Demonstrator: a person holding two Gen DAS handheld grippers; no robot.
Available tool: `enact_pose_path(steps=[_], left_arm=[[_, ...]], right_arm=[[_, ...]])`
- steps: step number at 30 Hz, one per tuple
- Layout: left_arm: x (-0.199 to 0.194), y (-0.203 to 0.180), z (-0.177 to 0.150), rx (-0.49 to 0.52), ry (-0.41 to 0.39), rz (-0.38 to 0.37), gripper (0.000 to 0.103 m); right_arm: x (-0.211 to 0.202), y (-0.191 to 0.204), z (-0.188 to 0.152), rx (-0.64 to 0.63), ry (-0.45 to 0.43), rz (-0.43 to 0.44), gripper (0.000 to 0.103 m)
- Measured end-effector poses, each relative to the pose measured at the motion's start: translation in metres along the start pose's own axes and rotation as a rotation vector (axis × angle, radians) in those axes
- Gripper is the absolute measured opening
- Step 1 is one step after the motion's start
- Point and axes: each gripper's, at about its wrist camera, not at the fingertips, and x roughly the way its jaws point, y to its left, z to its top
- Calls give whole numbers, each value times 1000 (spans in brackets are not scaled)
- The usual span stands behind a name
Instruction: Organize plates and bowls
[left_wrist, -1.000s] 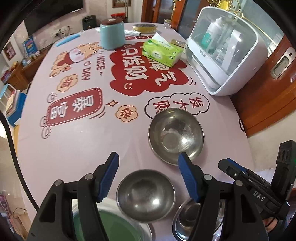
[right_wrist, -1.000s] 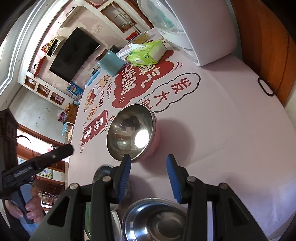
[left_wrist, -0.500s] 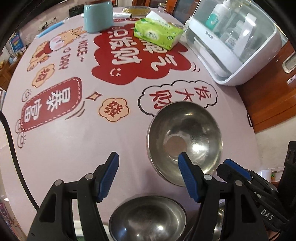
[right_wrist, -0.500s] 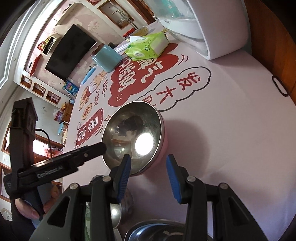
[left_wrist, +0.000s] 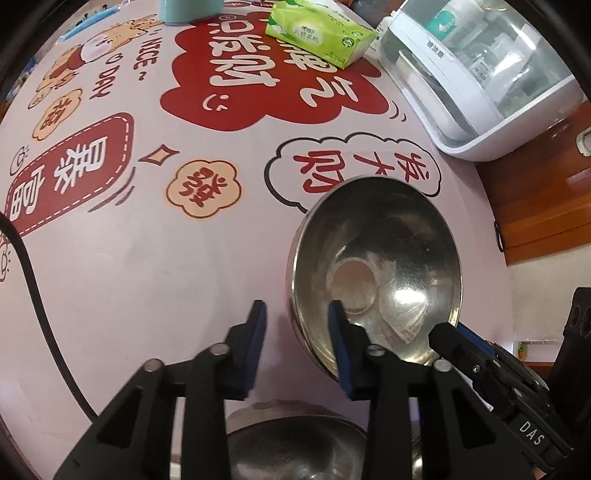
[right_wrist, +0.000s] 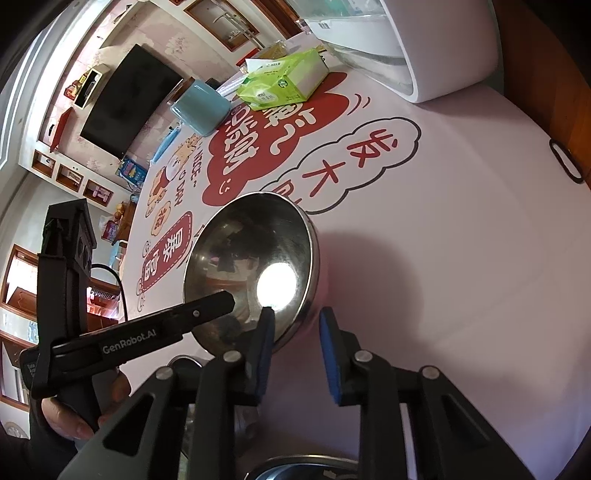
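Observation:
A large steel bowl (left_wrist: 373, 273) with a pink outer wall stands on the pink printed table (left_wrist: 147, 280). My left gripper (left_wrist: 295, 328) straddles the bowl's near left rim, one finger inside and one outside. Its jaws are closing, and table still shows between the outer pad and the rim. My right gripper (right_wrist: 295, 328) straddles the same bowl (right_wrist: 255, 266) at its near right rim. Its jaws are closing too, with a gap left at the outer pad. Each gripper's tip shows in the other's view, over the bowl.
A smaller steel bowl (left_wrist: 295, 450) lies just below my left fingers, and another steel dish (right_wrist: 303, 469) sits at the table's near edge. Farther back stand a green tissue pack (left_wrist: 317, 35), a teal canister (right_wrist: 201, 107) and a white covered rack (left_wrist: 476, 77). A wooden cabinet (left_wrist: 546, 206) borders the right side.
Both grippers have sunk toward the large bowl and their jaws have narrowed around its rim. The smaller bowls have slid down toward the bottom of the views.

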Motion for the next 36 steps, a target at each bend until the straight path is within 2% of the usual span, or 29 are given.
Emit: enact_pose_path(steps=[7, 18, 24, 36], left_arm=[[0, -5, 1, 27, -6, -12, 20], [1, -4, 1, 8, -8, -24, 18], [-1, -3, 0, 9, -4, -35, 15], [-16, -14, -6, 30, -16, -38, 14]], right_arm=[[0, 0, 1, -3, -12, -7, 22], [1, 2, 2, -19, -7, -27, 20], [0, 2, 3, -33, -10, -56, 16], [-17, 1, 5, -40, -32, -46, 15]])
